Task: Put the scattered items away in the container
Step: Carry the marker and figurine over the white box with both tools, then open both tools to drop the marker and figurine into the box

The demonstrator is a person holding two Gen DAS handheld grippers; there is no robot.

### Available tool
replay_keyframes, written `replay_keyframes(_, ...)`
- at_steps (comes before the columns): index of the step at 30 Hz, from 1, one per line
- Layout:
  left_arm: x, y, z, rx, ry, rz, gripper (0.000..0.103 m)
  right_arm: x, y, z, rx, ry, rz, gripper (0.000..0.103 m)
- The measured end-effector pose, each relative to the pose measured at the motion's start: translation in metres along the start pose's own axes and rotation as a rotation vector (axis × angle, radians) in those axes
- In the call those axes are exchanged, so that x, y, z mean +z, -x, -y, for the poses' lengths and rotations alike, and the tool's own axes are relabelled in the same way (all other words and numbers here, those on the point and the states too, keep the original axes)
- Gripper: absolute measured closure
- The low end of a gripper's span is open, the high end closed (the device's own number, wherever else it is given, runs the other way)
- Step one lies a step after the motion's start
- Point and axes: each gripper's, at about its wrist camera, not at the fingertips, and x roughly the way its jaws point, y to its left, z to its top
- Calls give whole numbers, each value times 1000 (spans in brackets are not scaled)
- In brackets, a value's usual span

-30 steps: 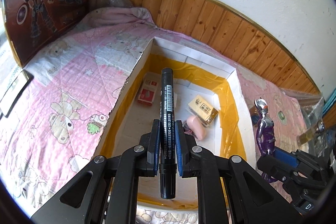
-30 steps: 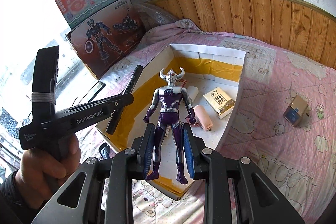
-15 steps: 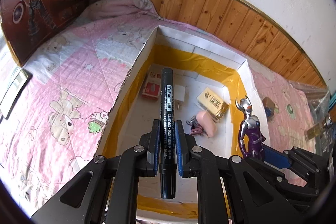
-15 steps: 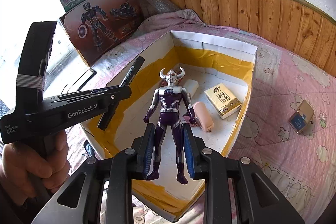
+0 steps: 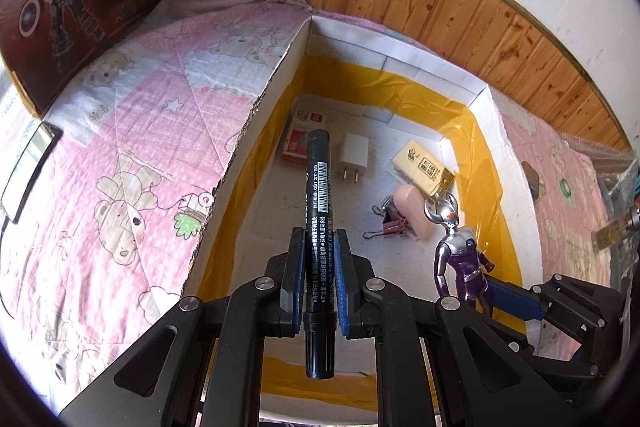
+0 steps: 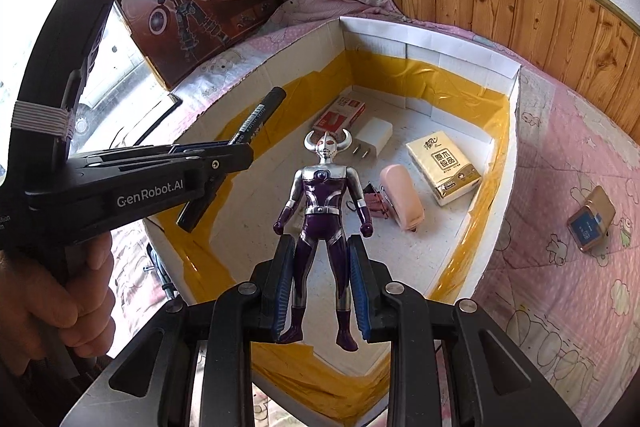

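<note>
My left gripper (image 5: 319, 239) is shut on a black marker (image 5: 318, 195), held above the near left part of the open cardboard box (image 5: 432, 57). In the right wrist view that gripper (image 6: 236, 155) and the marker (image 6: 256, 117) hang over the box's left wall. My right gripper (image 6: 320, 251) is shut on the legs of a silver and purple toy figure (image 6: 322, 203), upright over the box (image 6: 424, 41). The figure (image 5: 460, 251) also shows at the right of the left wrist view, inside the box's right wall.
In the box lie a red and white carton (image 6: 339, 113), a white charger (image 6: 374, 137), a tissue pack (image 6: 442, 165), a pink stapler (image 6: 402, 201) and binder clips (image 5: 390, 225). A small tan box (image 6: 592, 217) lies on the pink quilt. Toy boxes (image 6: 192, 15) lean at the back left.
Both grippers have sunk toward the box and tilted further down. The toy figure has moved from outside the box's right wall to over its inside. Both grips are unchanged.
</note>
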Motion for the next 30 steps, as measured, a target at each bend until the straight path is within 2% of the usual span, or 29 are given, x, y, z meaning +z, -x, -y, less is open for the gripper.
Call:
replay_keyframes(13,-7,-15,-3,29,-26,-74,90,-2,-7,-9,-38,150,-136,75)
replay_keyframes(15,-7,-17,-4,32,-23,-85,90,-2,-6,-11,-42,175,-149,83)
replay_keyframes(19,-7,-20,-7,26,-14,-98,90,-3,-4,-14,-48,222,-166,83)
replay_keyframes(26,-4,-19,-12,17,20,-96,89,-3,-5,-8,-31,192,-165,82)
replay_keyframes(30,-3,-18,-11,16,18,-93,84,-3,-5,-8,-28,185,-165,82)
